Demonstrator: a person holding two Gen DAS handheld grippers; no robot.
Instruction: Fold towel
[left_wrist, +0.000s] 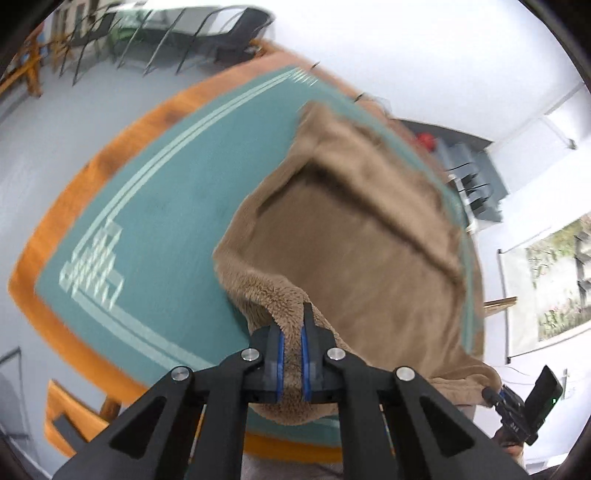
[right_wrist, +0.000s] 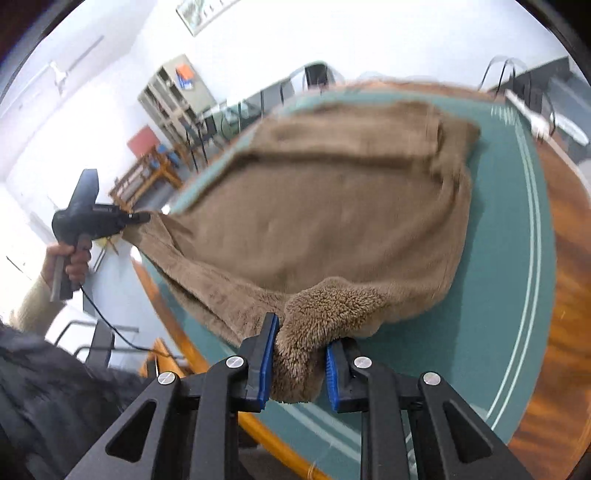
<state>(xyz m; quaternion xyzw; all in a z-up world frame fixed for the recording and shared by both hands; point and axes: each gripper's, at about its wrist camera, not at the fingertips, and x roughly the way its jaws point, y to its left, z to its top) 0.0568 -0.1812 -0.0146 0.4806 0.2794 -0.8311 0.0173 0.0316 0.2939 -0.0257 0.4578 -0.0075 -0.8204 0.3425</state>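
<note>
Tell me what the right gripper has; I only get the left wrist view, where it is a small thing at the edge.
Observer: The right gripper is clamped on a bunched corner of the brown towel.
Operator: Say how the towel's middle lies.
Observer: It sags between both grips, the far part lying on the teal mat.
Operator: Describe my own tool from there.
Observer: The left gripper pinches the other near corner, with a hand on its handle.

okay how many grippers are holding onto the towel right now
2. The left gripper pinches one near corner of the brown towel; the right gripper clamps the other near corner.
</note>
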